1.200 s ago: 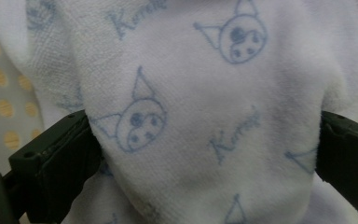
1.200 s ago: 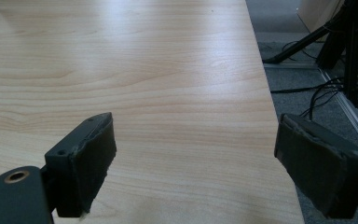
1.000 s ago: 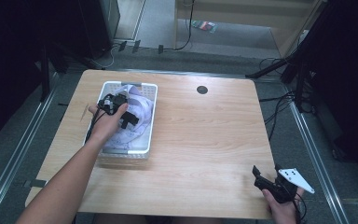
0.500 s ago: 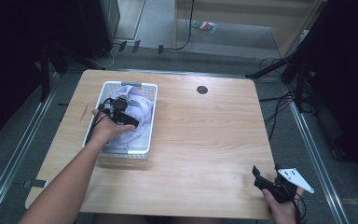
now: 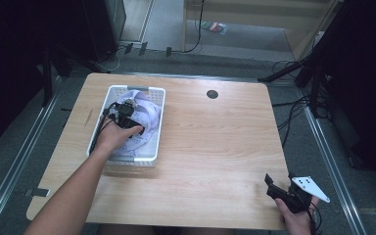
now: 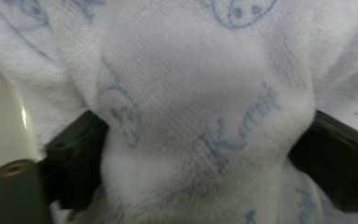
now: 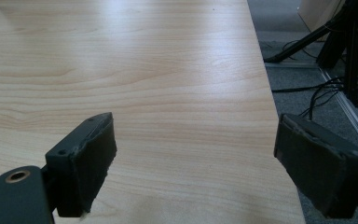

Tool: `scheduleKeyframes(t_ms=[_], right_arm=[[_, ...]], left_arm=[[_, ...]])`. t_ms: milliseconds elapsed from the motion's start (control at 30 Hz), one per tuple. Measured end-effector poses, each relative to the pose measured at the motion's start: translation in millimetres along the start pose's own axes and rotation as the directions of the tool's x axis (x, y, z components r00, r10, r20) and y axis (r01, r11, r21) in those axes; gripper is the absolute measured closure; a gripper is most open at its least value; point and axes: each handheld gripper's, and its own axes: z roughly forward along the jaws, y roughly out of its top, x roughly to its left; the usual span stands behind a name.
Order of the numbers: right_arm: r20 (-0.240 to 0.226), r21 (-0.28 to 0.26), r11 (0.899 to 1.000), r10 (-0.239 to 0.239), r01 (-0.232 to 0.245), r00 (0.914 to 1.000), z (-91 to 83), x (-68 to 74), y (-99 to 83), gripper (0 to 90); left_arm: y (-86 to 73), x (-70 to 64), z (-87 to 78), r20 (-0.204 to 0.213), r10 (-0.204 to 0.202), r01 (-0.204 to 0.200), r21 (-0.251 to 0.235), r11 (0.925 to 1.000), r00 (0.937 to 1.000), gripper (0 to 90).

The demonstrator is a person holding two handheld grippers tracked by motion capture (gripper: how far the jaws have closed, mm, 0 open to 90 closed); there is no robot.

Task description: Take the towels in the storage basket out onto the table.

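A white basket (image 5: pixel 152 105) sits on the left of a wooden tabletop (image 5: pixel 215 147), holding a white towel (image 5: pixel 144 117) with blue print. The left gripper (image 5: pixel 127 120) reaches in, its fingers (image 6: pixel 77 158) partly open around a bunched fold. The towel looks soft, light and limp; a thick fold seems the surest hold. The right gripper (image 5: pixel 279 188) rests wide open and empty near the tabletop's right front corner

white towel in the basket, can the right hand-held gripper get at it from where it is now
Probably not without a long reach: the right hand-held gripper sits open at the table's near right corner, while the towel lies in the basket far left, with the left hand-held gripper already on it.
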Motion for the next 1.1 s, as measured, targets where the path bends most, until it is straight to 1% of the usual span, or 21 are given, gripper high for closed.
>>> scheduleKeyframes(t_ms=[33,67,100,167,200,233,267,333,433,500,600,633,667,700,767,800,833,867,900,933,1100], right_arm=[[0.000,0.000,1.000,-0.001,0.001,1.0000,0.0,0.1,0.0,13.1],[0.000,0.000,1.000,-0.001,0.001,1.0000,0.0,0.1,0.0,13.1],[0.001,0.001,1.000,-0.002,0.002,1.0000,0.0,0.2,0.0,13.1],[0.001,0.000,1.000,-0.002,0.002,1.0000,-0.1,0.2,0.0,13.2],[0.001,0.000,1.000,-0.002,0.002,1.0000,-0.1,0.2,0.0,13.2],[0.001,0.001,1.000,-0.003,0.003,1.0000,-0.1,0.2,0.0,13.2],[0.002,0.001,1.000,-0.003,0.003,1.0000,-0.1,0.3,0.0,13.2],[0.002,0.001,1.000,-0.002,0.002,1.0000,0.1,0.3,0.0,13.2],[0.001,0.001,1.000,-0.003,0.003,1.0000,0.3,0.1,0.1,13.2],[0.001,0.001,1.000,-0.003,0.003,1.0000,0.4,0.0,0.1,13.2],[0.000,0.004,1.000,-0.005,0.005,1.0000,0.6,0.1,0.3,13.2],[-0.001,0.007,1.000,-0.005,0.005,1.0000,0.6,0.1,0.3,13.2],[-0.001,0.010,1.000,-0.003,0.003,1.0000,0.8,0.3,0.4,13.2],[-0.001,0.011,1.000,-0.004,0.004,1.0000,0.8,0.3,0.5,13.2],[0.001,0.010,1.000,-0.003,0.003,1.0000,0.8,0.5,0.4,13.2],[0.001,0.010,1.000,-0.003,0.003,1.0000,0.8,0.5,0.4,13.2],[0.003,0.011,1.000,-0.003,0.003,1.0000,0.9,0.3,0.4,13.3],[0.003,0.011,1.000,-0.003,0.003,1.0000,0.9,0.4,0.4,13.3],[0.004,0.012,1.000,-0.003,0.003,1.0000,0.9,0.5,0.5,13.3],[0.004,0.012,1.000,-0.003,0.003,1.0000,0.9,0.5,0.5,13.3],[0.010,0.013,1.000,-0.003,0.002,0.9999,1.2,0.4,0.5,13.3]], left_arm=[[0.0,0.0,0.0,0.000,0.000,0.000,0.000,1.0000,1.0000,19.8],[-0.5,-0.2,-1.7,0.005,-0.003,0.003,-0.008,1.0000,1.0000,19.8],[-1.1,0.7,-5.1,0.007,0.009,-0.009,-0.012,0.9999,0.9999,36.2],[-1.7,1.6,-6.0,0.006,0.007,-0.007,-0.020,0.9998,1.0000,44.7],[-1.7,1.6,-6.0,0.006,0.007,-0.007,-0.020,0.9998,1.0000,47.3],[-1.7,2.1,-7.2,0.010,0.006,-0.006,-0.013,0.9999,0.9999,47.3],[-1.8,1.2,-7.7,0.005,0.001,-0.001,-0.014,0.9999,1.0000,53.8],[-0.8,0.1,-8.1,-0.006,0.002,-0.002,-0.013,0.9999,1.0000,57.3],[1.5,1.4,-9.0,0.007,0.000,0.000,0.002,1.0000,1.0000,60.1],[3.1,6.1,-12.0,0.038,-0.017,0.017,0.003,0.9998,0.9991,61.0],[3.2,8.0,-16.3,0.039,-0.014,0.014,0.000,0.9999,0.9991,61.3],[3.7,9.3,-22.1,0.049,-0.018,0.018,-0.015,0.9997,0.9987,61.3],[3.7,9.3,-22.1,0.049,-0.018,0.018,-0.015,0.9997,0.9987,61.3],[4.1,11.1,-29.2,0.068,-0.019,0.021,-0.024,0.9995,0.9975,61.3],[3.9,11.8,-32.2,0.075,-0.020,0.022,-0.027,0.9994,0.9970,61.4],[3.5,12.1,-35.0,0.071,-0.026,0.028,-0.038,0.9989,0.9971,61.4],[3.3,13.7,-41.2,0.081,-0.029,0.032,-0.041,0.9986,0.9963,61.4],[3.3,13.7,-41.2,0.081,-0.029,0.032,-0.041,0.9986,0.9963,61.4],[3.5,14.8,-49.3,0.086,-0.026,0.030,-0.048,0.9984,0.9960,61.3],[3.5,14.8,-49.3,0.086,-0.026,0.030,-0.048,0.9984,0.9960,61.3],[7.2,14.9,-75.2,0.096,-0.023,0.032,-0.096,0.9948,0.9952,61.2]])
